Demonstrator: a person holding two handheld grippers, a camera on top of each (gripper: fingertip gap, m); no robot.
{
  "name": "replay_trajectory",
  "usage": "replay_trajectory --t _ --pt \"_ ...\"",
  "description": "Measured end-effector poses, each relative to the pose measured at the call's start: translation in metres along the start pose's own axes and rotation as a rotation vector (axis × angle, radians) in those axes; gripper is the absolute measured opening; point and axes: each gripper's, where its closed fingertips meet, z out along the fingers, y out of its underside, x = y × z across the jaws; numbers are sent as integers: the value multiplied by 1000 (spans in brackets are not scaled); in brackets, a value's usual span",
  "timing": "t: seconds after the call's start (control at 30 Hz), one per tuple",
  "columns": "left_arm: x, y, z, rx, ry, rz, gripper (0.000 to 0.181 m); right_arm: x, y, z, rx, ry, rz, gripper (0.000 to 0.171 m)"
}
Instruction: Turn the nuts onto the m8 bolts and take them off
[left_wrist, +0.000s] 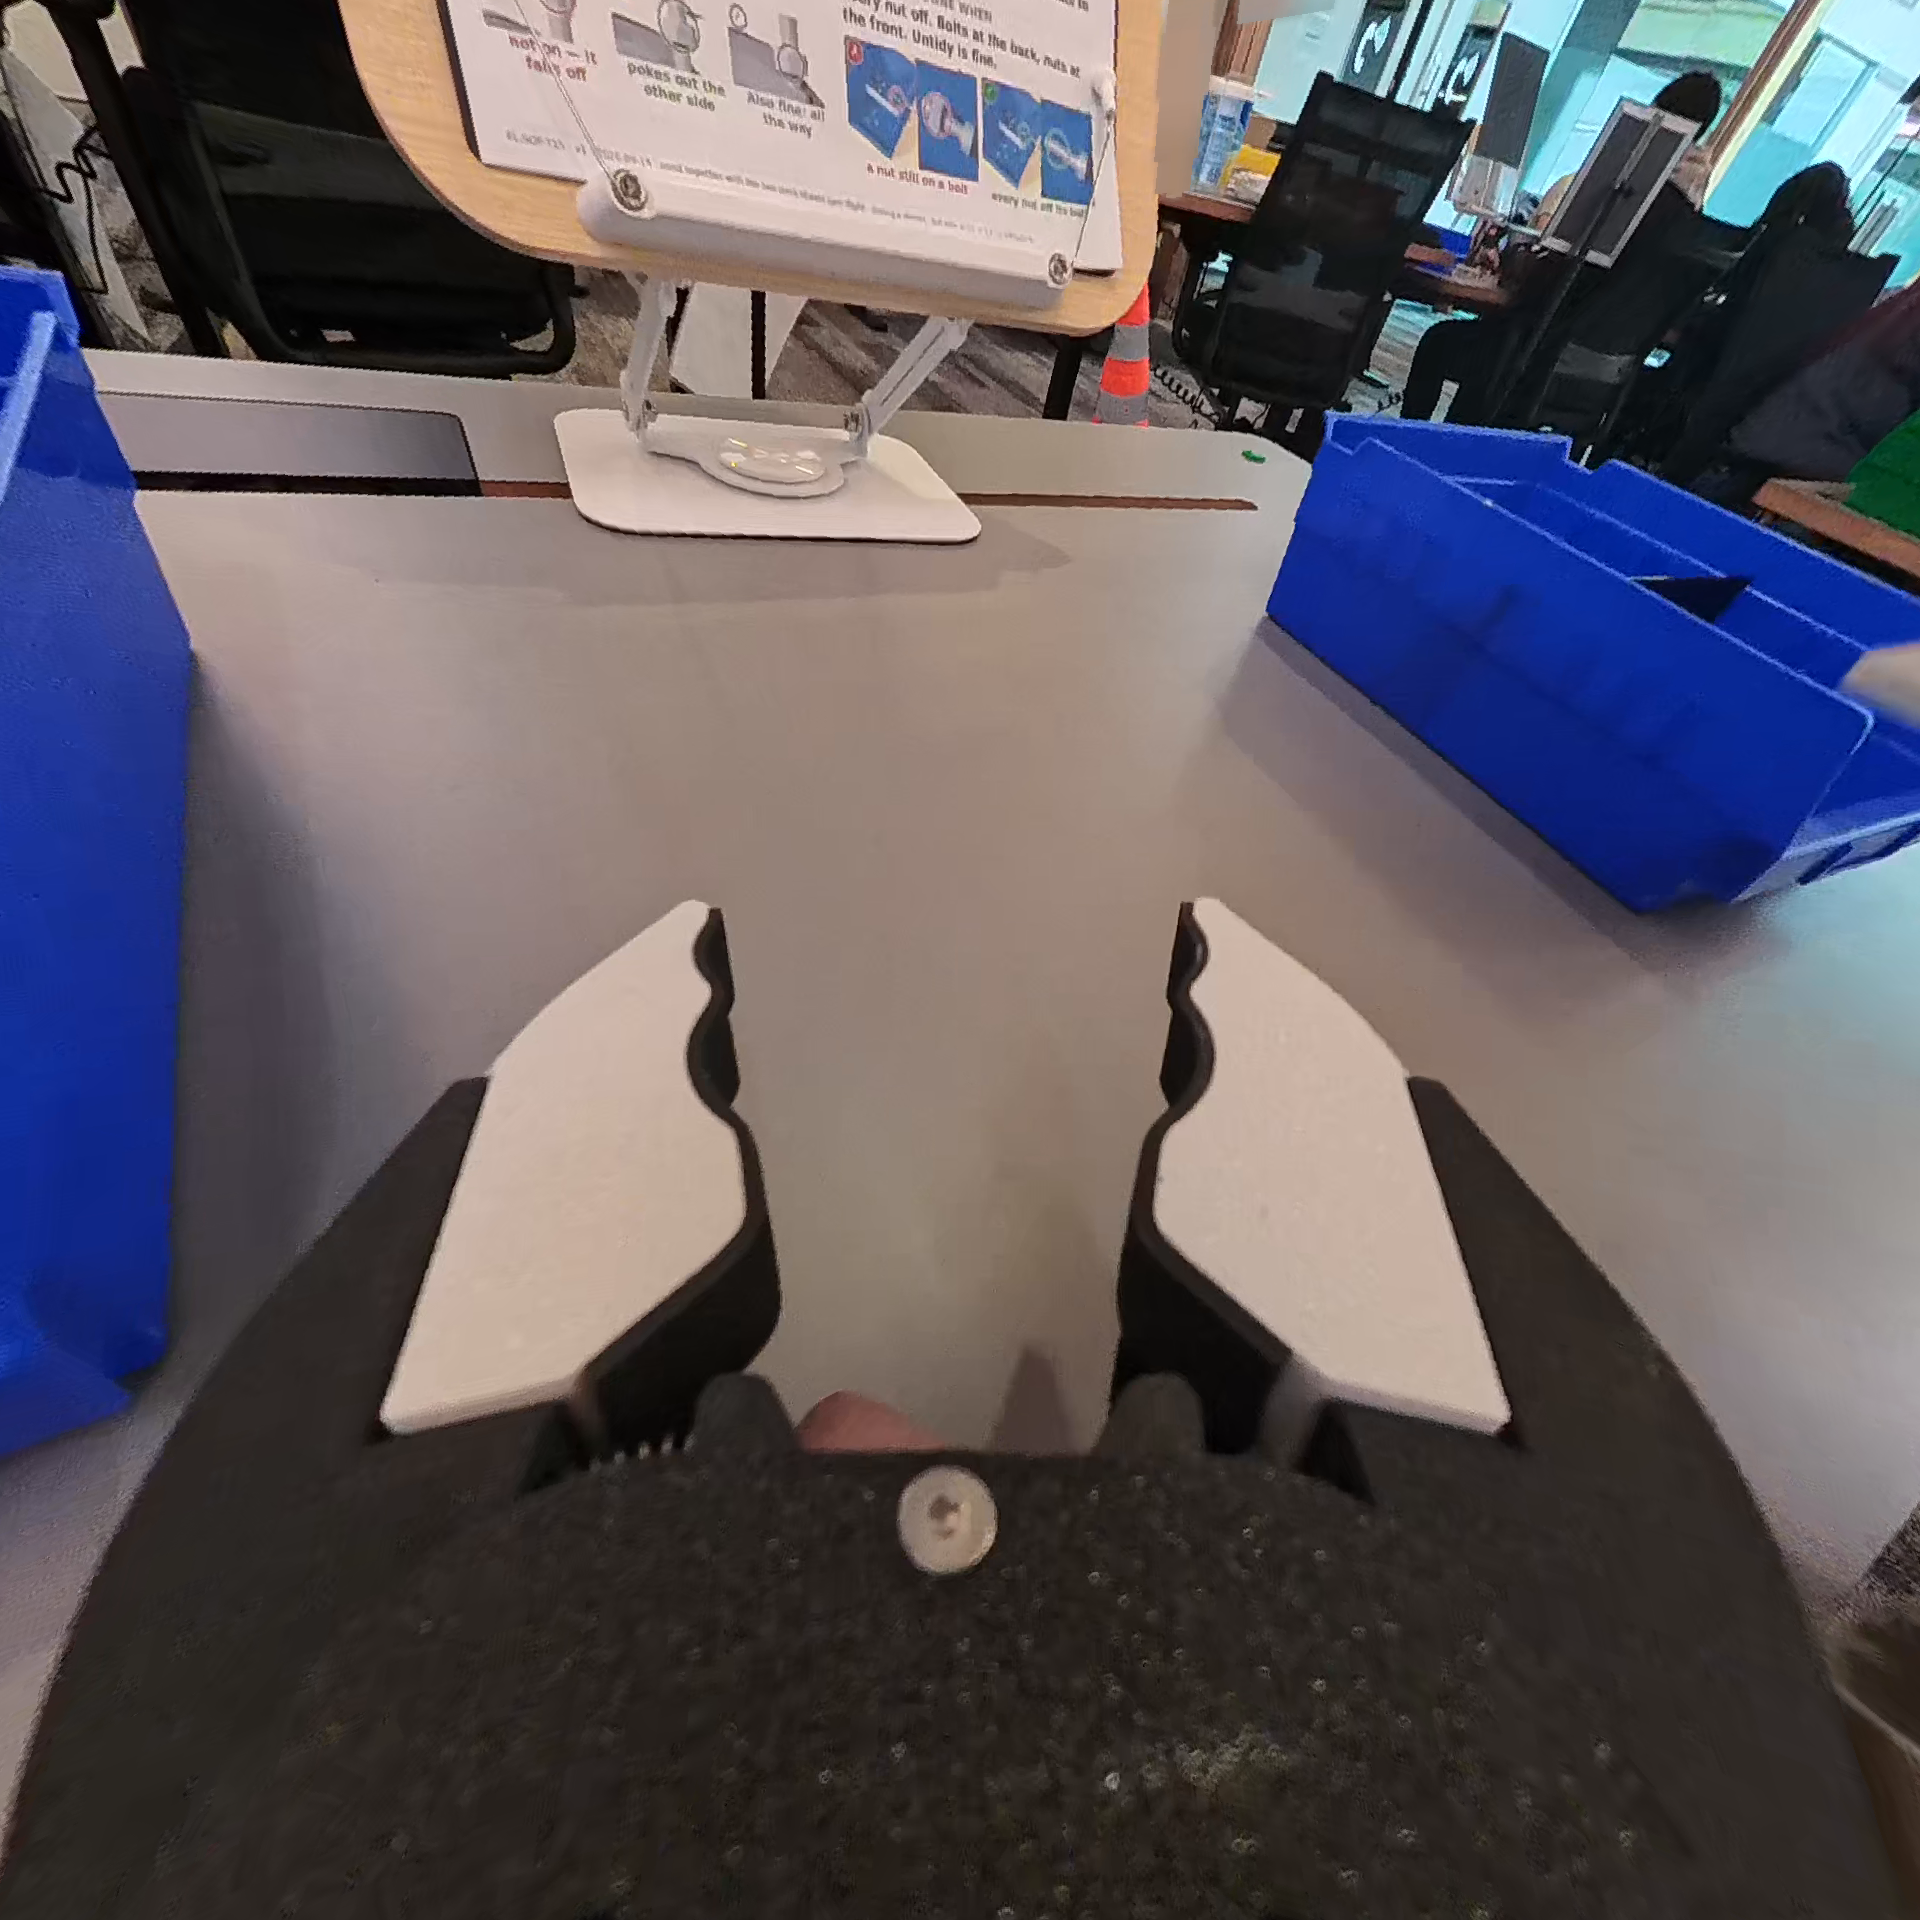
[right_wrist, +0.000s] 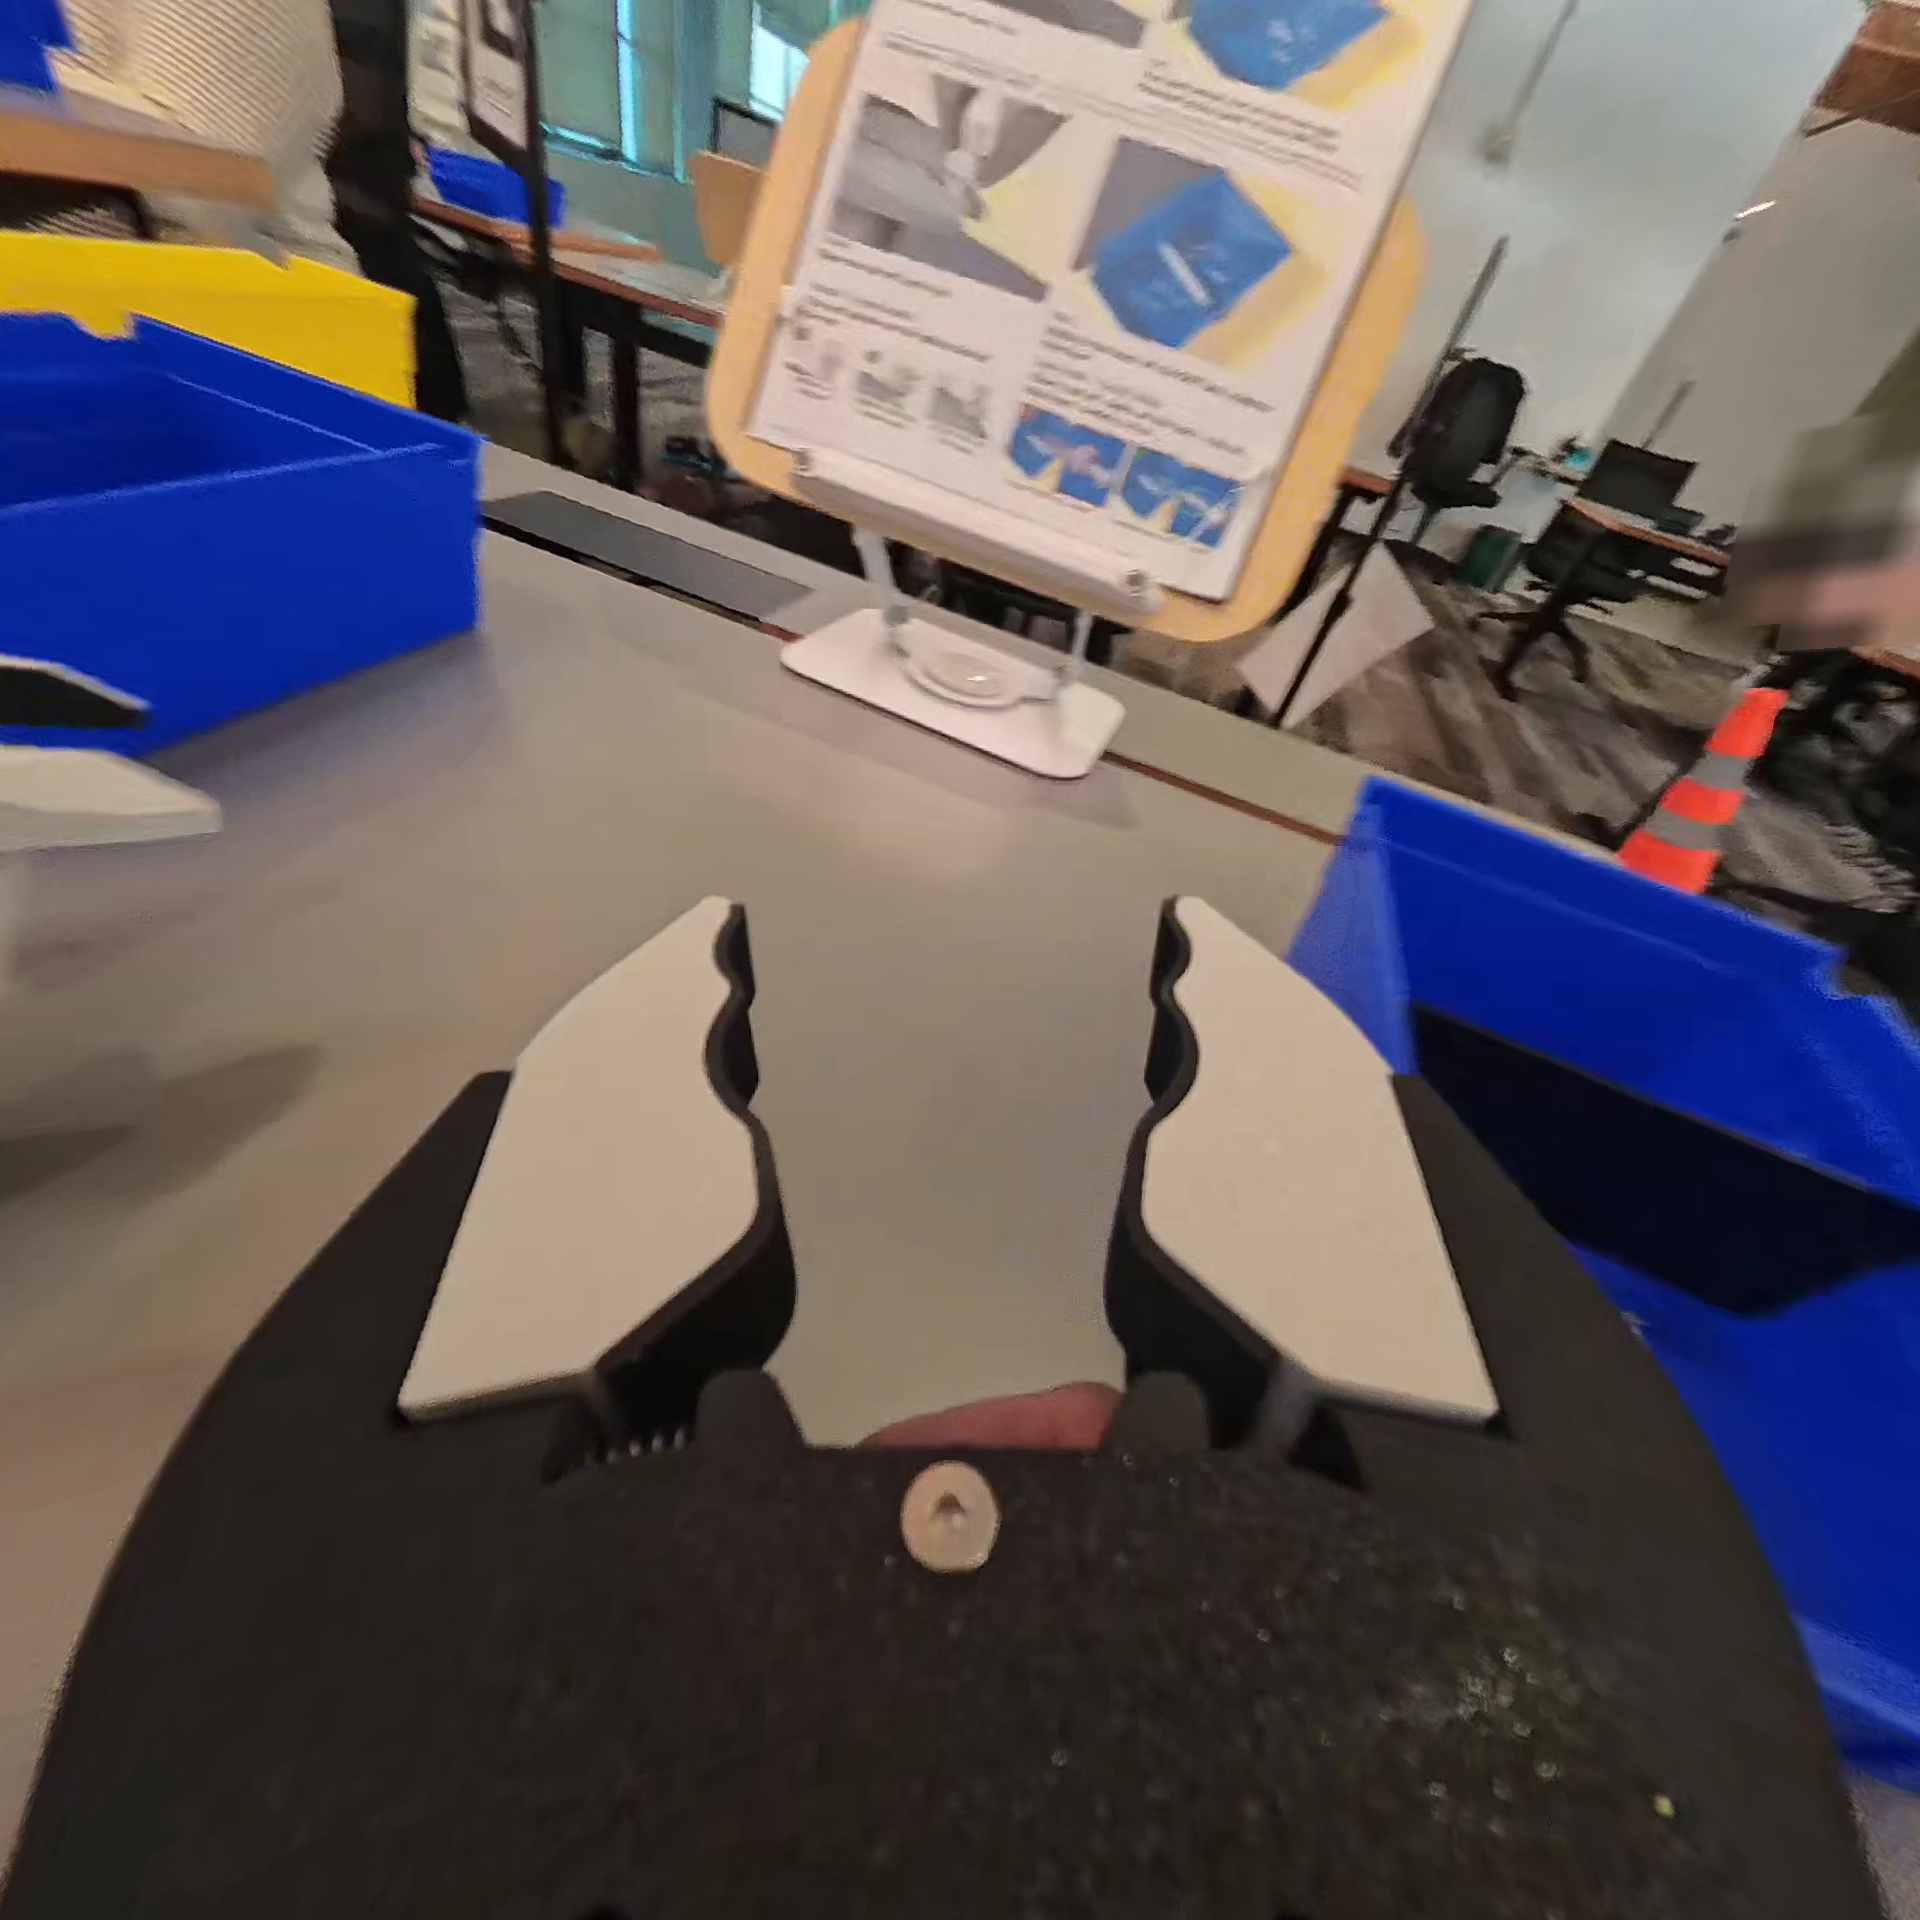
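My left gripper (left_wrist: 951, 914) is open and empty above the grey table (left_wrist: 831, 748). My right gripper (right_wrist: 951, 914) is open and empty above the same table (right_wrist: 727, 852). No nuts or bolts show in either view. A blue bin (left_wrist: 1558, 665) stands to the right of the left gripper, and another blue bin (left_wrist: 73, 831) is close on its left. In the right wrist view a blue bin (right_wrist: 1662, 1091) is close at the right and another blue bin (right_wrist: 229, 520) stands at the far left. The left gripper's white fingers (right_wrist: 94, 800) show blurred at that view's left edge.
An instruction sheet on a wooden board with a white stand (left_wrist: 769, 478) stands at the table's far edge, also in the right wrist view (right_wrist: 956, 696). A yellow bin (right_wrist: 208, 301) sits behind the left blue bin. An orange cone (right_wrist: 1704, 790), chairs, desks and seated people lie beyond the table.
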Motion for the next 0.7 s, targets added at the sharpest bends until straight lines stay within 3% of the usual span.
replay_trajectory --t 0.2,0.7 --pt "8 1 0 -5 1 27 80 -53 40 16 -88 -120 36 76" --pt "16 12 4 -40 25 27 80 -32 45 20 -120 -130 97 67"
